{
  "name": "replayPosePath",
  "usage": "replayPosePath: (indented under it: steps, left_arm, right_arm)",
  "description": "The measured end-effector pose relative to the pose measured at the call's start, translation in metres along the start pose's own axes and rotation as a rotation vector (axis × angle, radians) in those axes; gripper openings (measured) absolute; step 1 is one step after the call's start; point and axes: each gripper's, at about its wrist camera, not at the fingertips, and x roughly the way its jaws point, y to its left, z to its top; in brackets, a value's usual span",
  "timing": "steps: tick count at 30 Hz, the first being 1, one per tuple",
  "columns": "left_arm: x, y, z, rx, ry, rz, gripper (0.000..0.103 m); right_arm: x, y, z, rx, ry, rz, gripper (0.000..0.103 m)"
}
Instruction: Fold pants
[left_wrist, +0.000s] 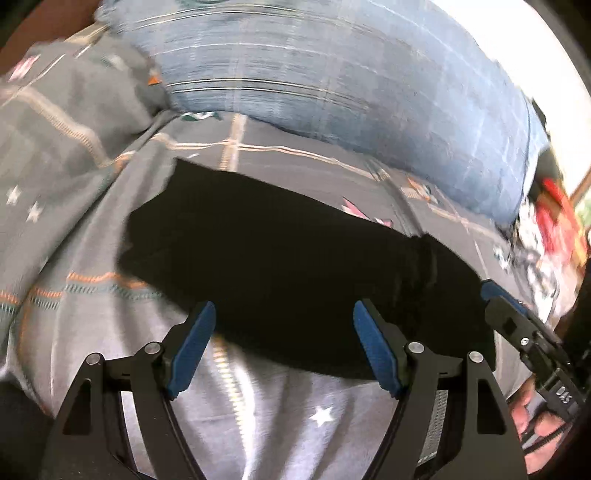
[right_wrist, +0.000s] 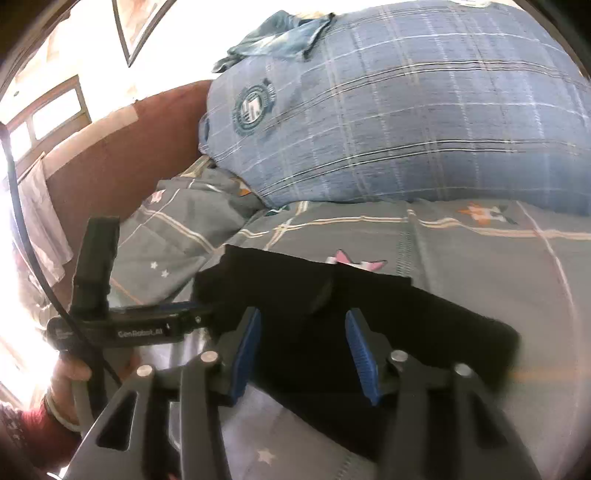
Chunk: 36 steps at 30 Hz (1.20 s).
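The black pants (left_wrist: 288, 266) lie folded in a long flat band on the grey patterned bedsheet (left_wrist: 92, 229). My left gripper (left_wrist: 284, 328) is open, its blue pads just above the near edge of the pants, holding nothing. My right gripper (right_wrist: 303, 339) is open and empty too, its pads either side of the dark cloth (right_wrist: 332, 325) below it. The right gripper also shows at the right edge of the left wrist view (left_wrist: 517, 317). The left gripper shows at the left of the right wrist view (right_wrist: 147, 325), side on.
A big blue plaid pillow (right_wrist: 406, 122) lies behind the pants. A second grey pillow (left_wrist: 55, 110) is at the far left. A brown headboard (right_wrist: 129, 147) stands behind. Red and white items (left_wrist: 554, 221) sit at the bed's right edge.
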Motion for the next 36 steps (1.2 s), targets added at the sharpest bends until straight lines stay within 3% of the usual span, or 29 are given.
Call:
replayPosePath:
  steps: [3,5,6,13,20,32,34,35,36]
  left_arm:
    - [-0.007,0.032,-0.006,-0.11,-0.011,-0.02,0.083]
    - [-0.008,0.051,-0.008,-0.175,-0.009,-0.023,0.083]
    - [-0.007,0.058,-0.009,-0.195,-0.009,-0.018,0.083]
    - [0.012,0.08,-0.008,-0.277,0.024,-0.026,0.083]
    - [0.025,0.081,0.007,-0.287,0.011,-0.019,0.085]
    - [0.031,0.087,0.011,-0.289,-0.067,-0.063,0.09]
    - [0.03,0.088,0.011,-0.286,-0.081,-0.062,0.083]
    - [0.029,0.088,0.012,-0.278,-0.087,-0.056,0.056]
    - [0.029,0.088,0.013,-0.272,-0.078,-0.055,0.026]
  right_arm:
    - [0.015,0.012,0.011,-0.043,0.019,0.021,0.05]
    - [0.03,0.02,0.02,-0.076,0.037,0.045,0.058]
    - [0.037,0.024,0.024,-0.091,0.046,0.056,0.062]
    - [0.095,0.045,0.048,-0.149,0.104,0.121,0.062]
    - [0.15,0.057,0.067,-0.153,0.183,0.187,0.065]
    - [0.26,0.082,0.083,-0.269,0.366,0.17,0.068]
    - [0.275,0.084,0.078,-0.276,0.407,0.174,0.059]
    - [0.276,0.087,0.076,-0.29,0.402,0.172,0.033]
    - [0.272,0.088,0.076,-0.296,0.391,0.17,0.022]
